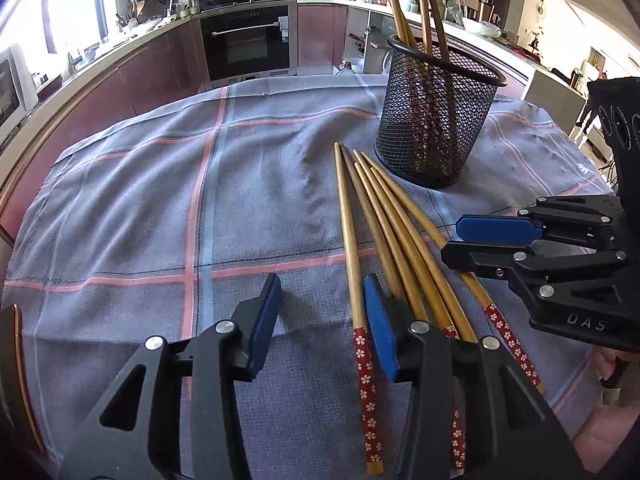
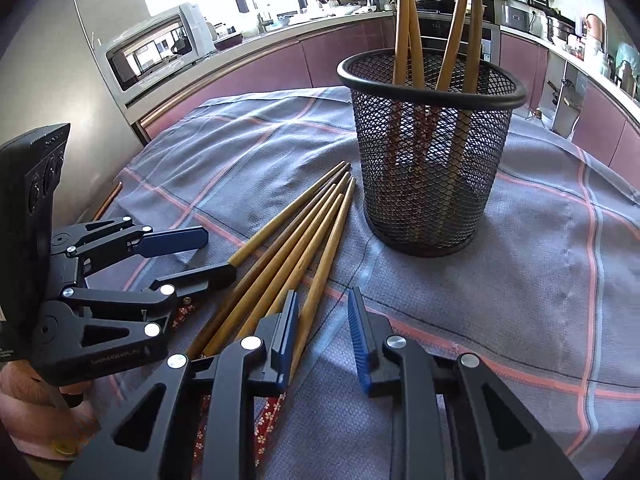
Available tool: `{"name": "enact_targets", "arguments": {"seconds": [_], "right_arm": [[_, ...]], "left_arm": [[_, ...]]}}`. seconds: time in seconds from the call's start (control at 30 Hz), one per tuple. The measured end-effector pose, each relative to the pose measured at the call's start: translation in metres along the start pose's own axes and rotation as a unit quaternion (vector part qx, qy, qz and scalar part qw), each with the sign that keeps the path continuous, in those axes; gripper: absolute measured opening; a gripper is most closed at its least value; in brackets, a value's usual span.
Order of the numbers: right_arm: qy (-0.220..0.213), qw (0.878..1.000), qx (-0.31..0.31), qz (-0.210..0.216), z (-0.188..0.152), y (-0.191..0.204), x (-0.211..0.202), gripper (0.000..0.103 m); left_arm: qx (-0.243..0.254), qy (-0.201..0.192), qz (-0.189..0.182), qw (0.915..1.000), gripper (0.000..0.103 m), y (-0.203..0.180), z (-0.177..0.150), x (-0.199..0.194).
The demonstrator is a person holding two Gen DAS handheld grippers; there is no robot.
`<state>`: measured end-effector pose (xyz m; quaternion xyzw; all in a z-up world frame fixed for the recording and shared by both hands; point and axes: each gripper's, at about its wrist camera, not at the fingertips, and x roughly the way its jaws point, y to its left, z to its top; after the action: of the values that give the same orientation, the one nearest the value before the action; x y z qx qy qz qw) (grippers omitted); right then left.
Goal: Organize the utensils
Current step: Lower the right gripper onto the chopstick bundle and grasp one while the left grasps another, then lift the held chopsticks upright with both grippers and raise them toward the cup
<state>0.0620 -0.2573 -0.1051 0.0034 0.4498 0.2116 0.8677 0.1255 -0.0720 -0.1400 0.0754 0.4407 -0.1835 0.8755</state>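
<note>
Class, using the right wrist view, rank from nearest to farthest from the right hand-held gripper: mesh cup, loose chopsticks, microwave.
1. Loose chopsticks, by the right hand-held gripper, toward its left finger.
2. Mesh cup, ahead, slightly right.
3. Microwave, far left counter.

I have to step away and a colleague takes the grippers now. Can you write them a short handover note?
Left hand-held gripper: open, empty, low over the cloth beside the loose chopsticks.
Right hand-held gripper: open, empty, at their other side.
Done: four chopsticks stand in the mesh holder.
Left: five chopsticks lie fanned in front of the holder, patterned ends toward you; none is gripped.
</note>
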Motion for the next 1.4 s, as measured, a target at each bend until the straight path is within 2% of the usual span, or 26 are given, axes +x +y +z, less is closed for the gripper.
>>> {"name": "enact_targets", "arguments": {"seconds": [0.37, 0.67, 0.8, 1.0, 1.4], "right_arm": [[-0.005, 1.000, -0.010, -0.019, 0.009, 0.005, 0.009, 0.023], [-0.010, 0.999, -0.013, -0.029, 0.020, 0.006, 0.019, 0.022], [-0.011, 0.999, -0.012, -0.035, 0.021, 0.006, 0.020, 0.013], [-0.012, 1.000, 0.003, -0.023, 0.022, 0.001, 0.020, 0.006], [-0.023, 1.000, 0.013, 0.010, 0.018, -0.001, 0.004, 0.005]], "left_arm": [[0.007, -0.001, 0.005, 1.0000, 0.041, 0.000, 0.017, 0.009], [0.005, 0.013, -0.002, 0.9999, 0.030, 0.002, 0.038, 0.026], [0.008, 0.014, -0.003, 0.9999, 0.021, -0.001, 0.040, 0.030], [0.002, 0.015, -0.011, 0.9998, 0.009, -0.004, 0.042, 0.032], [-0.020, 0.013, -0.019, 0.9995, 0.008, -0.002, 0.034, 0.026]]}}
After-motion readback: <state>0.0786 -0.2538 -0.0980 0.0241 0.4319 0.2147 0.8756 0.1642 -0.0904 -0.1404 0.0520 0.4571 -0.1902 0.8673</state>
